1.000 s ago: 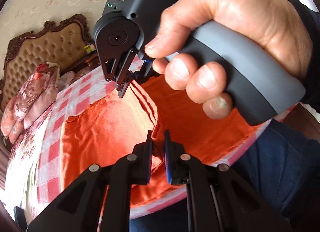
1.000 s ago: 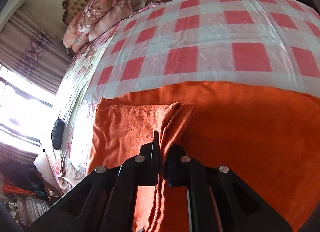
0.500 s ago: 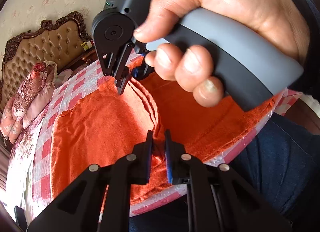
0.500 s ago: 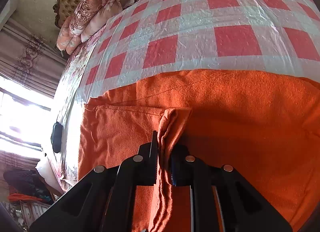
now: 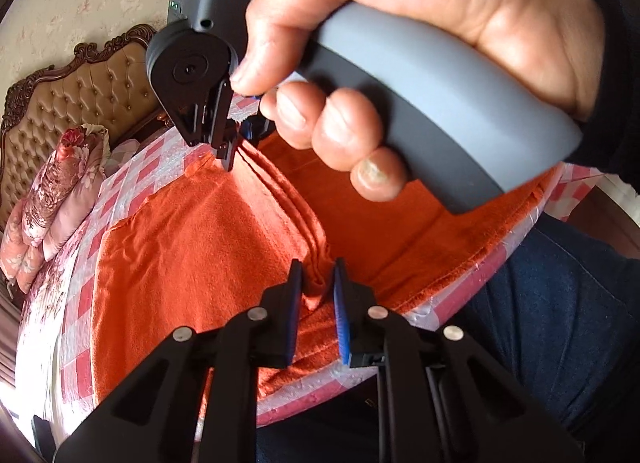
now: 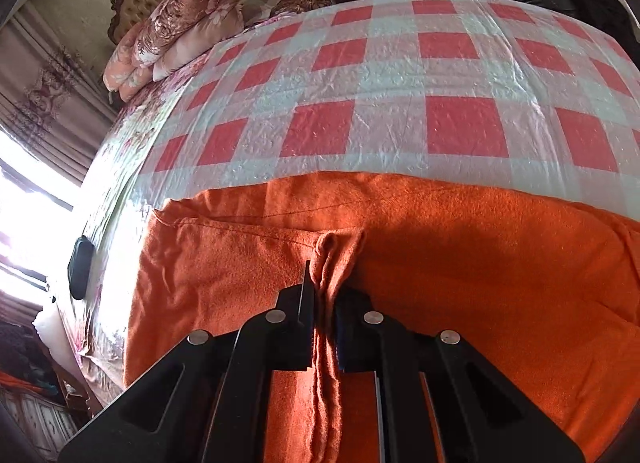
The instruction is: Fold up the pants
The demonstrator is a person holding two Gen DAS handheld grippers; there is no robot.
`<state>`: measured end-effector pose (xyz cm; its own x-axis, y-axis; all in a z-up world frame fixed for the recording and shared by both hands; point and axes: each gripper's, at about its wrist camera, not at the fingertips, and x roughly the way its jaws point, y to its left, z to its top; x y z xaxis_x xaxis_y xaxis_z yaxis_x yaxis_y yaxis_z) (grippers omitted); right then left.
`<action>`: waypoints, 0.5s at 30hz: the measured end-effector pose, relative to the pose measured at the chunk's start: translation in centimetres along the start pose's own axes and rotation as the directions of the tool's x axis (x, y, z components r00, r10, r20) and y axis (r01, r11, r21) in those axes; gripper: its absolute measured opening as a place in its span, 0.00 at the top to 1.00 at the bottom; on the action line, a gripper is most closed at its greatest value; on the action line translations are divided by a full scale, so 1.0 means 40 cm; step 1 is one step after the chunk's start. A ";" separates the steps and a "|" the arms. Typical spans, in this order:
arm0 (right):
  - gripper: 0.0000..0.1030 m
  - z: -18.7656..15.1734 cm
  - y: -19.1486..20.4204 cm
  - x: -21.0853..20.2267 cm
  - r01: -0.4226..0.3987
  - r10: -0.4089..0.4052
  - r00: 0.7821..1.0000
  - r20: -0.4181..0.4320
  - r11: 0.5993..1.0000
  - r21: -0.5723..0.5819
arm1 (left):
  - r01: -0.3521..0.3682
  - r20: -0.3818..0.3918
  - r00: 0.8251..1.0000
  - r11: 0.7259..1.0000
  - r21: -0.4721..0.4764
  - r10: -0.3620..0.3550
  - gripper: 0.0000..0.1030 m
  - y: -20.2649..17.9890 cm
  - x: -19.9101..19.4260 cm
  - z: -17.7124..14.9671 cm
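Underneath everything lies a bed covered by a glossy red-and-white checked sheet (image 6: 400,103), with a floral quilt (image 6: 180,19) rolled against a tufted, carved headboard (image 5: 76,103); bright window light and curtains (image 6: 44,103) fill the left of the right wrist view.

The orange pants (image 6: 460,263) lie flat near the bed's close edge, beside the person's dark-trousered leg (image 5: 560,323). A raised ridge of bunched cloth crosses them.

The left gripper (image 5: 318,283) stands at the near end of this ridge with a narrow gap between its blue pads, the gathered fold sitting in that gap and touching them. The right gripper (image 6: 324,295), gripped by the right hand (image 5: 400,63), has its fingers nearly together, pinching the fold at the far end, and has just narrowed a little.

The ridge runs straight from one gripper to the other, away from the bed's edge, while the garment's long axis stretches sideways along that edge.
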<state>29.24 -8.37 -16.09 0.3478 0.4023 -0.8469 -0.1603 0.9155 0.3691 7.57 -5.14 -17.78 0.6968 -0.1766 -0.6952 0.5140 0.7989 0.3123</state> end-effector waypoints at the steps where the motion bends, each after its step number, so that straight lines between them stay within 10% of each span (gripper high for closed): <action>1: 0.88 0.000 0.001 0.000 0.008 -0.008 1.000 0.005 1.000 -0.002 | 0.000 0.001 1.000 1.000 -0.002 0.000 0.85 0.001 0.000 -0.001; 7: 0.40 0.023 -0.017 -0.063 0.160 -0.162 0.975 0.151 0.987 0.026 | 0.031 0.038 0.999 0.998 -0.063 -0.029 0.74 0.033 -0.032 0.001; 11: 0.40 0.015 0.020 -0.134 0.218 -0.201 0.949 0.244 0.975 -0.045 | -0.043 0.117 0.991 0.975 -0.219 0.069 0.47 0.119 -0.121 -0.036; 15: 0.40 -0.087 0.130 -0.127 0.248 -0.189 0.949 0.250 0.941 -0.229 | -0.207 0.056 0.965 0.876 -0.435 0.256 0.45 0.246 -0.186 -0.161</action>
<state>23.43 -5.67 -11.21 0.5919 0.2107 -0.7780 -0.2761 0.9598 0.0499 4.23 7.72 -13.70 0.8320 0.0019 -0.5548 0.0886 0.9867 0.1363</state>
